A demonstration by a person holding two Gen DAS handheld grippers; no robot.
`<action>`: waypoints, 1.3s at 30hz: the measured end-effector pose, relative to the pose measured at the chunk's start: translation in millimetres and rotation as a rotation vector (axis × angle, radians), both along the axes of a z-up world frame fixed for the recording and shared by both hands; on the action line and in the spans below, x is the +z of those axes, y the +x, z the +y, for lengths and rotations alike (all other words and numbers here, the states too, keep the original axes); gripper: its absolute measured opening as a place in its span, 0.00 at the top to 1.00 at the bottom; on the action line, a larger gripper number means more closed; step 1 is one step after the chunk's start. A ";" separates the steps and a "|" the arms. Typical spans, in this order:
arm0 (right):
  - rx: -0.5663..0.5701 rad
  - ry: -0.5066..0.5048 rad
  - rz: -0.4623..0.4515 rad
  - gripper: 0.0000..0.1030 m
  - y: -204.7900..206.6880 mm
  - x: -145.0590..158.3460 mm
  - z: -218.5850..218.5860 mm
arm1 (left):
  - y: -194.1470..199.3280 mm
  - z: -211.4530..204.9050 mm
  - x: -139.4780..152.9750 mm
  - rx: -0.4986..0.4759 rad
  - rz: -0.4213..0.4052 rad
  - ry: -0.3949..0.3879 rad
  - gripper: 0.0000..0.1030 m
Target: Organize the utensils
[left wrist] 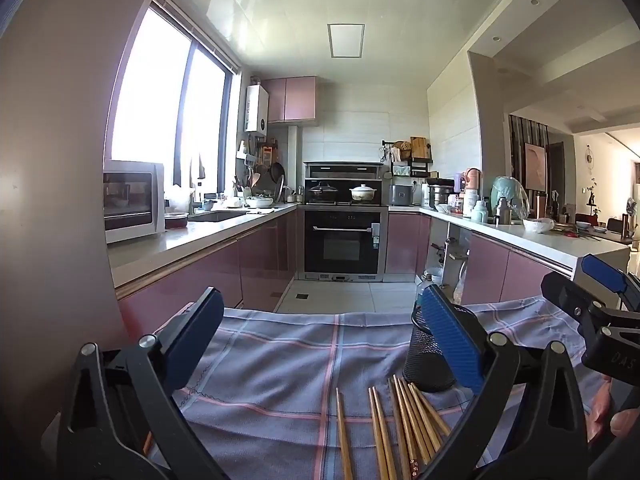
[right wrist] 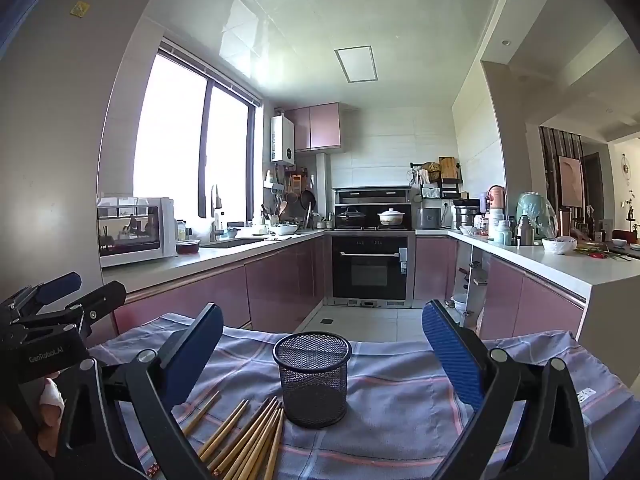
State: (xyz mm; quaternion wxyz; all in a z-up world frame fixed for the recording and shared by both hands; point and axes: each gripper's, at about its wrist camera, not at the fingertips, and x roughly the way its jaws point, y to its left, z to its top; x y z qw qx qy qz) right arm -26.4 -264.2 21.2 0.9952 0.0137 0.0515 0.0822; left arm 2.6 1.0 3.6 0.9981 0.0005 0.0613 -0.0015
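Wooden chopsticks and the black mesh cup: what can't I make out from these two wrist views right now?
- Wooden chopsticks: their near ends are cut off by the bottom edge in both views, so the full count is unclear.
- Black mesh cup: in the left wrist view the left gripper's blue finger covers its right side; the right wrist view shows it whole.
- Cup interior: it looks empty, but the rim hides the bottom.

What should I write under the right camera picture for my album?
Open right gripper above a black mesh cup and wooden chopsticks on a checked cloth.
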 end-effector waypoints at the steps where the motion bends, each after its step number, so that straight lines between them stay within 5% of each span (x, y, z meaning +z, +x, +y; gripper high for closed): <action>1: 0.000 0.001 0.001 0.07 -0.5 1.0 -0.9 | -1.9 -4.1 -4.1 0.000 -0.005 0.002 0.06; 39: 0.010 0.001 0.008 0.07 1.6 1.0 1.2 | 0.2 -7.7 -5.9 -0.007 -0.015 -0.006 0.06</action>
